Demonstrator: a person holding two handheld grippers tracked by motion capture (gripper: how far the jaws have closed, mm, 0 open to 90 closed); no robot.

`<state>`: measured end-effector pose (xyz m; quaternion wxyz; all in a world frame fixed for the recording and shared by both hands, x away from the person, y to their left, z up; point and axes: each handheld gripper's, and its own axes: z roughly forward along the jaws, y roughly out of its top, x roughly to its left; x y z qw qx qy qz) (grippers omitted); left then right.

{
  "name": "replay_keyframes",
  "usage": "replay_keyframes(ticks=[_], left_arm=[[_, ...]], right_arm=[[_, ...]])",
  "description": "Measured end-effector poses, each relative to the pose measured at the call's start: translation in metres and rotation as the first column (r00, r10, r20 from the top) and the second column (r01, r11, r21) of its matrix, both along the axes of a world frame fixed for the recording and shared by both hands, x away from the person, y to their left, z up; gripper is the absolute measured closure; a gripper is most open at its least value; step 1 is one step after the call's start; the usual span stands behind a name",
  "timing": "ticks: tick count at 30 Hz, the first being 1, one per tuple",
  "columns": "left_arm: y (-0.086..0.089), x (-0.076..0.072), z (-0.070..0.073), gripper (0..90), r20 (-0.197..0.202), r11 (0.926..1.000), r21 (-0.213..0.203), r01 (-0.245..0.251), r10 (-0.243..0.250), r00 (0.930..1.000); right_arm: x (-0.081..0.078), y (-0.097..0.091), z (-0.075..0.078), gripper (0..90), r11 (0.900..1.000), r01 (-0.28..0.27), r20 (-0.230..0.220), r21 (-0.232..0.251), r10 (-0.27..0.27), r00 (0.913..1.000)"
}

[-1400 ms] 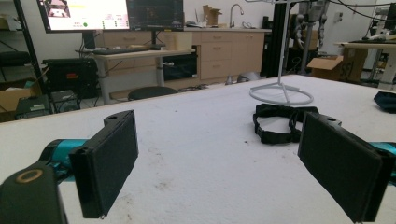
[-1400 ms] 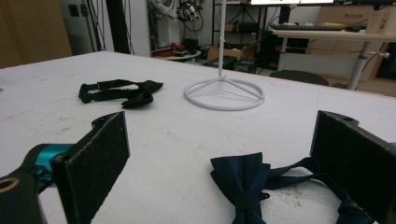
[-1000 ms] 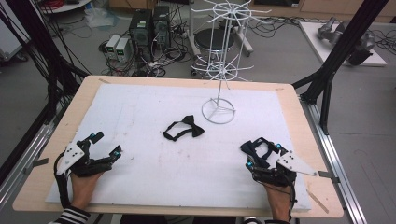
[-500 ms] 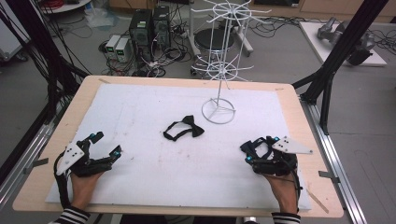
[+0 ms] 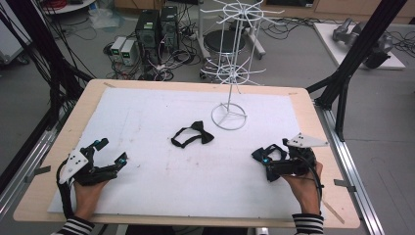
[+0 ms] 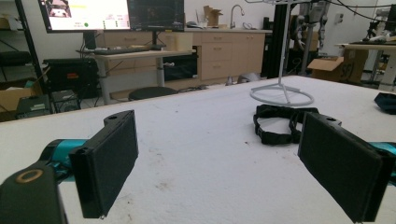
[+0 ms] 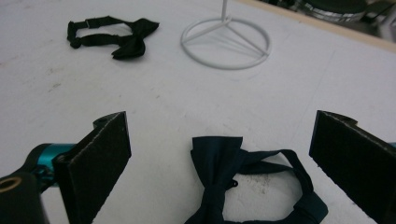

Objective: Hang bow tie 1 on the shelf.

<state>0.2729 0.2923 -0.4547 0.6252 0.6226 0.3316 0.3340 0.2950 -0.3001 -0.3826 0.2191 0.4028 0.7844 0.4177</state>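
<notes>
A bow tie (image 7: 219, 177) lies on the table (image 5: 147, 122) between the right gripper (image 5: 263, 163) jaws — a second bow tie (image 5: 192, 135) lies ahead, toward the left gripper (image 5: 108, 152); the wire stand (image 5: 229, 115) stands beyond both.

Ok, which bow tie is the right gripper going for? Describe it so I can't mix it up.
Start at the white wire stand near the table's far edge, then come toward the person's right hand. The navy bow tie lies on the white mat between the open jaws of the right gripper. The black bow tie lies mid-table, clear of both grippers.
</notes>
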Motion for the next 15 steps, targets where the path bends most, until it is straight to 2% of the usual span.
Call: replay_keyframes(ticks=[1,2,3,7,8,9,13,14,15], left_arm=[[0.000,0.000,0.000,12.5,-0.001,1.0000,0.000,0.000,0.000,1.0000],[0.000,0.000,0.000,12.5,-0.001,1.0000,0.000,0.001,-0.001,1.0000],[0.000,0.000,0.000,12.6,-0.001,1.0000,0.000,0.000,0.000,1.0000],[0.000,0.000,0.000,12.6,0.000,1.0000,0.001,0.000,0.000,1.0000],[0.000,0.000,0.000,12.5,0.000,1.0000,0.001,0.001,-0.001,1.0000],[0.000,0.000,0.000,12.5,0.000,1.0000,0.001,0.000,0.000,1.0000],[0.000,0.000,0.000,12.6,0.000,1.0000,0.001,0.000,0.000,1.0000],[0.000,0.000,0.000,12.5,0.000,1.0000,0.003,0.000,0.000,1.0000],[0.000,0.000,0.000,12.5,0.000,1.0000,0.003,0.000,0.000,1.0000]], right_arm=[[0.003,0.000,0.002,4.6,0.9997,-0.009,-0.031,-0.023,0.008,0.9995],[0.003,0.000,0.002,4.6,0.9997,-0.009,-0.031,-0.023,0.008,0.9995],[0.006,0.000,0.002,4.9,0.9987,-0.025,-0.062,-0.044,0.022,0.9978],[0.011,0.000,0.001,4.9,0.9968,-0.041,-0.092,-0.068,0.035,0.9951],[0.015,0.001,-0.002,4.9,0.9950,-0.051,-0.125,-0.085,0.040,0.9913],[0.015,0.001,-0.002,4.9,0.9950,-0.051,-0.125,-0.085,0.040,0.9913],[0.020,0.001,-0.006,6.7,0.9887,-0.068,-0.182,-0.134,0.043,0.9823],[0.022,0.002,-0.007,14.9,0.9876,-0.077,-0.212,-0.137,0.046,0.9762],[0.022,0.002,-0.007,14.9,0.9876,-0.077,-0.212,-0.137,0.046,0.9762]])
